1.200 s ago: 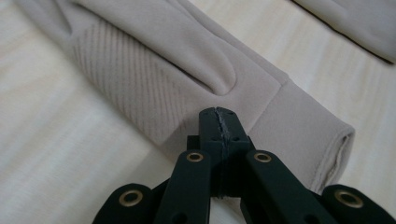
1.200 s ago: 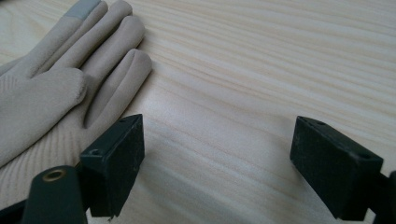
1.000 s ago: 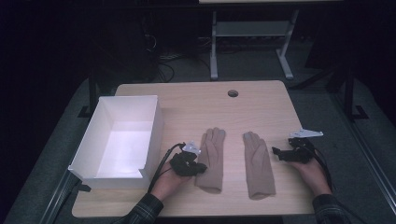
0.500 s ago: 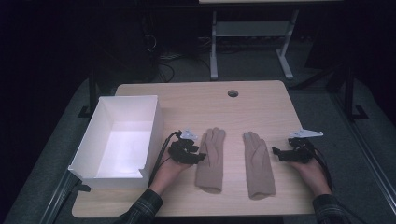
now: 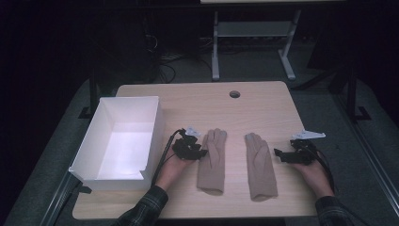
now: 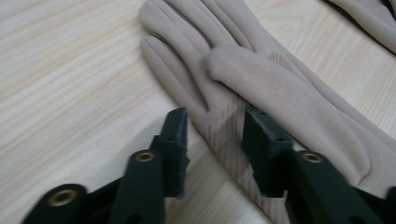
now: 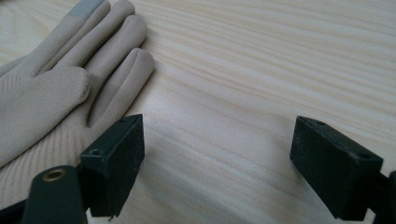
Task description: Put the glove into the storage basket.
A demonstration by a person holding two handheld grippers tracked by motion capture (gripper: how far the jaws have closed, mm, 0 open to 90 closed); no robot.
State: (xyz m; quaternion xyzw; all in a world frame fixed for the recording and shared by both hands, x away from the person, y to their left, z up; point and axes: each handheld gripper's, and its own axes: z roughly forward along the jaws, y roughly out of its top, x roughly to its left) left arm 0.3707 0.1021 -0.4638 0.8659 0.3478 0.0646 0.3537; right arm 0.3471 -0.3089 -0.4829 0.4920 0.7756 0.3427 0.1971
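Standing in a dim room over grey floor, pale wooden counter (image 5: 263, 108) with a round hole near its far edge. Reaching in from the near edge, left tongs (image 6: 214, 140) parted narrowly, straddling the outer edge of the left beige glove (image 6: 261, 88); right tongs (image 7: 217, 158) spread wide over bare wood, right beige glove (image 7: 56, 88) just beside one jaw. Beyond the left tongs' outer side, white box (image 5: 150, 122), nothing inside.

Left tongs (image 6: 212, 135) narrowly parted, right tongs (image 7: 215, 163) wide apart, both low.
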